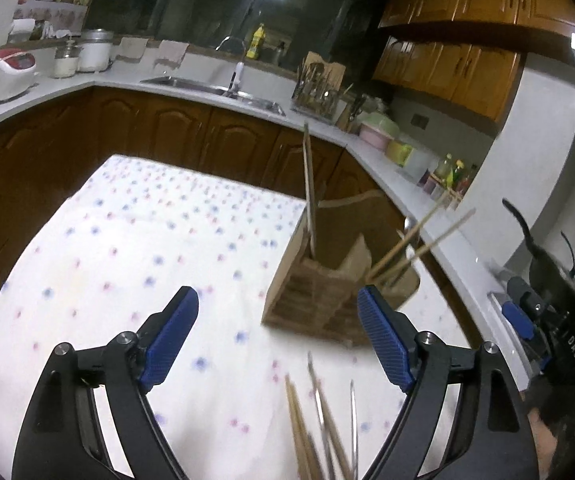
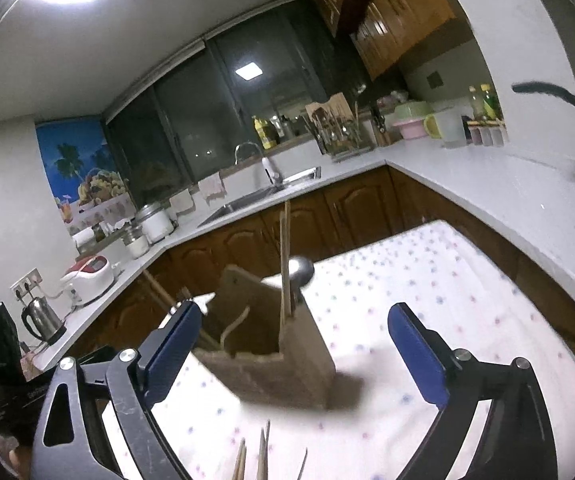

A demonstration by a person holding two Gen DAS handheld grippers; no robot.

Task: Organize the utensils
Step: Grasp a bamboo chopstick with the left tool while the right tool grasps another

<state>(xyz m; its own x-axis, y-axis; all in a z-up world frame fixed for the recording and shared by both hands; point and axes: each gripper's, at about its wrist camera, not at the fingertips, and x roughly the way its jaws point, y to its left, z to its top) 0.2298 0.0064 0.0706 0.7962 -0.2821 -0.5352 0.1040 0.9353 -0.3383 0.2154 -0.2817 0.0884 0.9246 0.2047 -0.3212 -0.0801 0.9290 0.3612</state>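
Between picks, by the look of it: neither tool carrying anything.

Left gripper (image 1: 277, 336) spread wide, nothing between the blue pads (image 1: 171, 338). Right gripper (image 2: 295, 356) likewise spread wide and empty; also glimpsed at the right edge of the left wrist view.

Wooden holder (image 1: 311, 300) standing on the dotted tablecloth (image 1: 127, 240), toward the table's far right corner as seen from the left wrist. Already loaded in part: one chopstick (image 1: 309, 184) upright in a rear slot, two more chopsticks (image 1: 419, 244) leaning out to the right, a metal spoon (image 2: 301, 270) with bowl upward poking above the rim in the right wrist view.

Loose utensils (image 1: 319, 420) lying on the cloth, close under both cameras: wooden sticks plus at least one thin metal piece. Blurred; exact count and kind not determinable.

Judged stage: partway through, sorting loose pieces into the holder.

Next move, as judged: lower one gripper onto a single loose stick, close on it mid-length, lift, tip upright, feed into an open compartment. Care needed to separate one piece from its neighbours, which lie nearly touching, and to avoid knocking the leaning chopsticks.
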